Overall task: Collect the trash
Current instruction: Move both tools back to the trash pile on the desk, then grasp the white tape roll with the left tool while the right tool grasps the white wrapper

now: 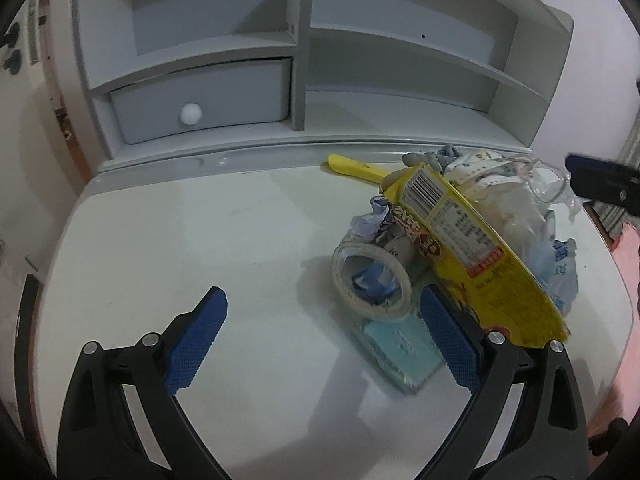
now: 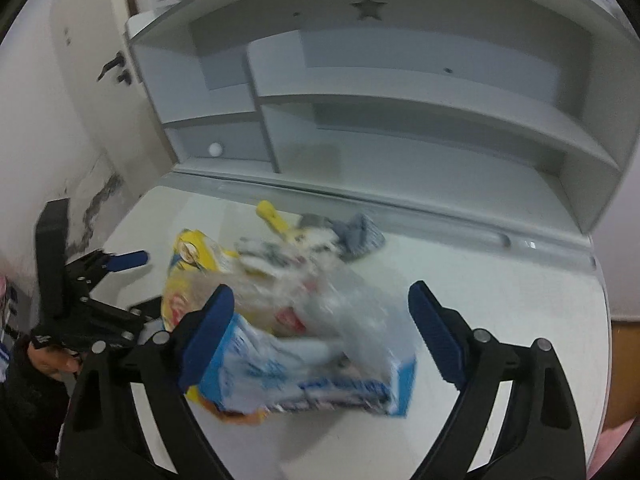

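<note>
A heap of trash lies on the white desk (image 1: 160,240): a yellow snack box (image 1: 472,248), a clear tape roll (image 1: 372,280) with blue scraps inside, a flat light-blue pack (image 1: 400,344), crumpled clear plastic (image 1: 520,200), a blue-white wrapper (image 2: 312,380) and a yellow stick (image 1: 356,168). My left gripper (image 1: 324,316) is open, its right pad beside the tape roll and box. My right gripper (image 2: 320,312) is open over the blurred heap, the plastic (image 2: 344,304) between its fingers. The left gripper also shows in the right wrist view (image 2: 120,264).
A grey shelf unit (image 1: 300,60) with a drawer and white knob (image 1: 191,114) stands at the desk's back edge. A grey cloth (image 2: 360,236) lies behind the heap. A wall is at the left, the desk's rounded edges at both sides.
</note>
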Demonstrator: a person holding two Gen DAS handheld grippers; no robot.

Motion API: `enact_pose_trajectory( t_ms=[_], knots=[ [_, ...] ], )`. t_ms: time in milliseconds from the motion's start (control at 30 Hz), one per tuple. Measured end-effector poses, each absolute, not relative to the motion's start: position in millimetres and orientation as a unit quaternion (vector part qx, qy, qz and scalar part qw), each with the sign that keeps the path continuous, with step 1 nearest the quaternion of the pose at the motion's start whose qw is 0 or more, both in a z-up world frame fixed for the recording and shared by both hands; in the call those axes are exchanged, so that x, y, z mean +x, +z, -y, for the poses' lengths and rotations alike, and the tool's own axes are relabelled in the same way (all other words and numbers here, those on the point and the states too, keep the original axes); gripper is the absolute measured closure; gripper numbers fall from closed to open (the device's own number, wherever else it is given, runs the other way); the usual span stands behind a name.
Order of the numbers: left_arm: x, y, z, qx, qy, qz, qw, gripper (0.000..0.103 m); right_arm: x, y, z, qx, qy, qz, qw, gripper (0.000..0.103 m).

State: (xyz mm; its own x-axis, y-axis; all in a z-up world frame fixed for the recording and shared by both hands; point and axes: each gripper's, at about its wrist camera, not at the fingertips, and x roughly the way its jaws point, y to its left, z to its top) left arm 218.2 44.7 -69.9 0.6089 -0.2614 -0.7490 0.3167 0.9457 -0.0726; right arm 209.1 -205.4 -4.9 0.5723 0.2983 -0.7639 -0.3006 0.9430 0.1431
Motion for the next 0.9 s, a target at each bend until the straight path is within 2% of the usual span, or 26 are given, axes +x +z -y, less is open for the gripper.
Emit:
enact_pose_trajectory(
  t_ms=[267,367,433,467,500,533,567,600,633,700,900],
  knots=[
    [241.4,-86.9,-35.4,0.037,-0.182,-0.427,0.885,0.009,259.0,-21.6,167.3,-0.063,0.177,-0.494,0.849,0.017],
    [242.7,-89.1,-30.1,0.046,-0.184,-0.423,0.886,0.012,269.1,-33.3,164.2,-0.064,0.179,-0.518,0.834,0.03],
    [242.4,-89.2,-28.9,0.047,-0.186,-0.421,0.887,0.037,269.3,-36.1,163.0,-0.061,0.184,-0.521,0.831,0.049],
    [243.4,-89.6,-29.0,0.042,-0.193,-0.425,0.884,0.044,268.2,-36.3,161.7,-0.062,0.186,-0.52,0.831,0.053],
    [244.4,-90.8,-29.9,0.034,-0.198,-0.43,0.88,0.06,266.8,-35.9,160.0,-0.065,0.186,-0.516,0.834,0.063],
    [244.1,-90.6,-31.0,0.032,-0.196,-0.43,0.881,0.067,264.6,-34.4,159.2,-0.067,0.188,-0.51,0.837,0.078],
    [244.2,-90.3,-32.5,0.029,-0.193,-0.428,0.882,0.069,262.4,-32.5,159.5,-0.062,0.192,-0.504,0.84,0.083],
    [243.8,-90.0,-33.8,0.025,-0.194,-0.428,0.882,0.075,260.8,-31.0,159.9,-0.055,0.196,-0.501,0.841,0.095],
    [244.5,-90.3,-35.3,0.021,-0.192,-0.429,0.883,0.085,258.7,-29.3,160.9,-0.05,0.194,-0.496,0.845,0.096],
    [244.2,-88.7,-39.3,0.012,-0.185,-0.429,0.884,0.094,255.3,-23.6,162.7,-0.047,0.192,-0.484,0.853,0.097],
    [233.8,-75.2,-53.8,-0.001,-0.169,-0.419,0.892,0.095,241.0,3.4,180.4,-0.005,0.191,-0.438,0.878,0.098]
  ],
)
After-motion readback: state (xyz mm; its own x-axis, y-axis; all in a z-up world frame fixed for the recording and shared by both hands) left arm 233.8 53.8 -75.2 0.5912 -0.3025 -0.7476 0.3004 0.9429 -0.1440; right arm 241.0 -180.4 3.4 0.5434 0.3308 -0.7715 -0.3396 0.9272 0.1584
